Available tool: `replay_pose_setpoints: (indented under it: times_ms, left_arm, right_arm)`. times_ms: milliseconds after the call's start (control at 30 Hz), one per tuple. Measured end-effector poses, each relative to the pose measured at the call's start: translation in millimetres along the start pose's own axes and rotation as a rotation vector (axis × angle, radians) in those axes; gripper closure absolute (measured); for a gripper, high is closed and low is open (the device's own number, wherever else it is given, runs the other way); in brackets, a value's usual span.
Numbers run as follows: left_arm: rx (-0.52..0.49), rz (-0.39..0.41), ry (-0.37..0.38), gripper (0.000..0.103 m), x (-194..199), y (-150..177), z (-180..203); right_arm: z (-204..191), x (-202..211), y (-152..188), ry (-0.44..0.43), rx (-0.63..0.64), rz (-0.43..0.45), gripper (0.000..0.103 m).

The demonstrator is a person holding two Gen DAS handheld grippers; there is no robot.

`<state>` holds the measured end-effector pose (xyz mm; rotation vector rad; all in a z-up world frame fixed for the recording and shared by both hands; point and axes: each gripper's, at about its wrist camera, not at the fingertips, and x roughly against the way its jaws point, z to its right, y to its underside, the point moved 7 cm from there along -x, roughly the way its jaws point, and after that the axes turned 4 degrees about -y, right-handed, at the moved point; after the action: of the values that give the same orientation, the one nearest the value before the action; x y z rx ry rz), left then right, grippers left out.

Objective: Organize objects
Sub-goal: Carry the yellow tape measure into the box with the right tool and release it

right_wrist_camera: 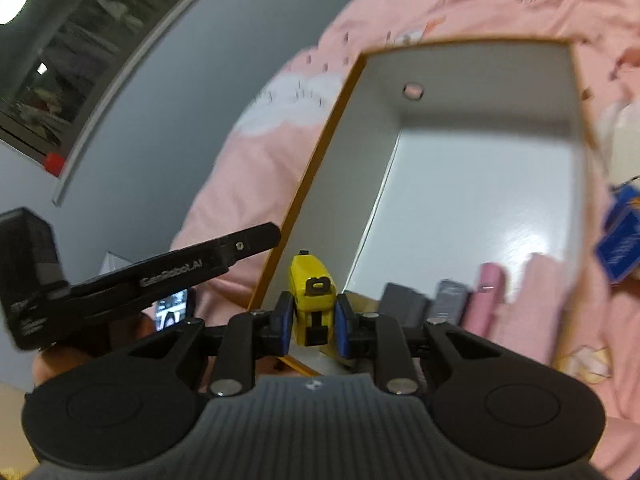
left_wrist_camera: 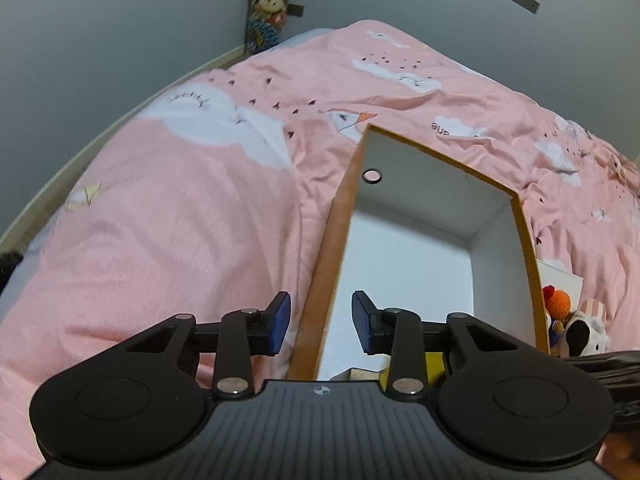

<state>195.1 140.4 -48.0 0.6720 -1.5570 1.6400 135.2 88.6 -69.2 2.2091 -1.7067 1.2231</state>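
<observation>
An orange-edged cardboard box with a white inside lies open on a pink bed cover. My left gripper is open, its blue pads on either side of the box's left wall, not touching it. My right gripper is shut on a yellow tape measure and holds it at the near left corner of the box. Grey and pink objects lie inside the box at its near end. The left gripper shows from the side in the right wrist view.
The pink bed cover with white clouds spreads all round. Small plush toys lie right of the box. A blue packet lies at the box's right. A grey wall stands behind the bed, with hanging plush toys.
</observation>
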Motion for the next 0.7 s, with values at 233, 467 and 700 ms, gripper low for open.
replay_pose_setpoints:
  times_ms: [233, 467, 700]
  left_arm:
    - [0.086, -0.037, 0.063, 0.065, -15, 6, -15]
    - [0.127, -0.047, 0.106, 0.066, -18, 9, -21]
    - [0.117, -0.060, 0.094, 0.066, -22, 12, -19]
  right_arm:
    - [-1, -54, 4, 0.044, -0.065, -0.113, 0.082]
    - [1, -78, 9, 0.062, -0.106, -0.158, 0.082]
    - [-1, -82, 19, 0.030, -0.136, -0.174, 0.079]
